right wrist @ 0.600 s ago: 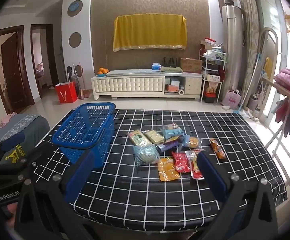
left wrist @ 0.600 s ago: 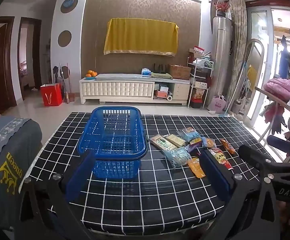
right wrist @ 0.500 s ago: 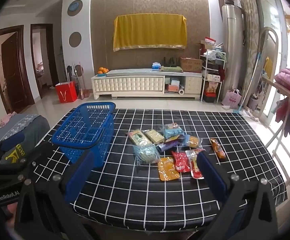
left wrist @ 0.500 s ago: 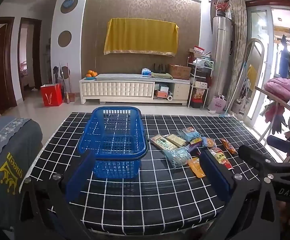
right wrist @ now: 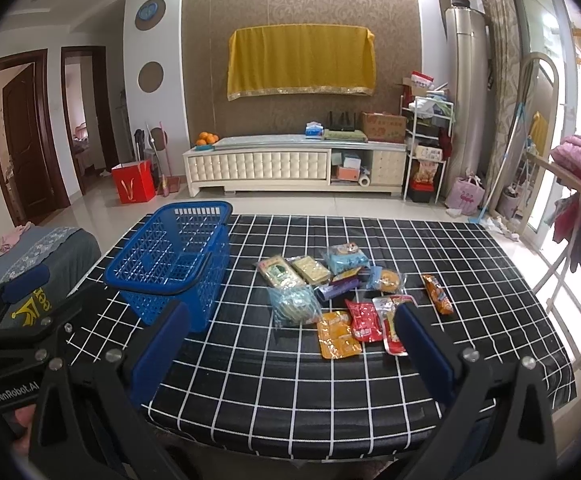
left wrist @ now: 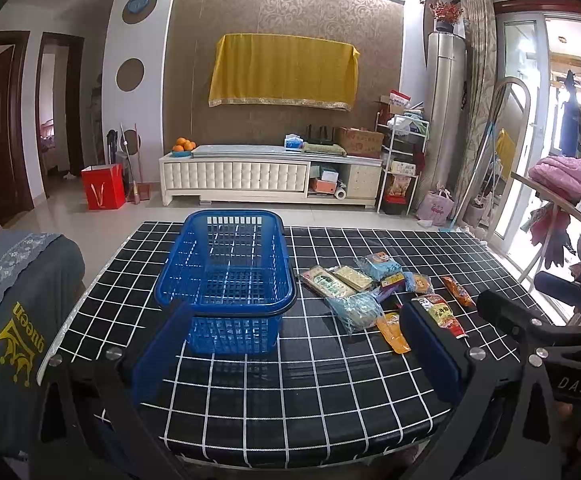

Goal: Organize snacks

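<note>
Left wrist view: the left gripper (left wrist: pixel 294 344) hovers over the near edge of a table covered by a black cloth with a white grid (left wrist: pixel 290 392), its two blue-padded jaws spread wide with nothing between them. An empty blue plastic basket (left wrist: pixel 226 280) stands on the cloth ahead, nearer the left jaw, whose tip overlaps its near left corner in the picture. A cluster of snack packets (left wrist: pixel 370 288) lies to the right of the basket, apart from it; the right jaw's tip overlaps a red-and-white packet (left wrist: pixel 442 314) at the cluster's near right edge. An orange packet (left wrist: pixel 392 332) lies just inside that jaw. The right gripper's black frame (left wrist: pixel 546 332) shows at the right edge.

Right wrist view: the right gripper (right wrist: pixel 288 344) likewise stands wide open and empty above the near part of the table (right wrist: pixel 290 400). The snack packets (right wrist: pixel 338 292) lie on the cloth ahead, between the lines of the two jaws and closer to the right one; an orange packet (right wrist: pixel 336 334), a red packet (right wrist: pixel 364 320) and a red-and-white packet (right wrist: pixel 390 322) form the nearest row. A single orange packet (right wrist: pixel 436 294) lies apart to the right. The basket (right wrist: pixel 170 264) stands left of the cluster, beyond the left jaw.
</note>
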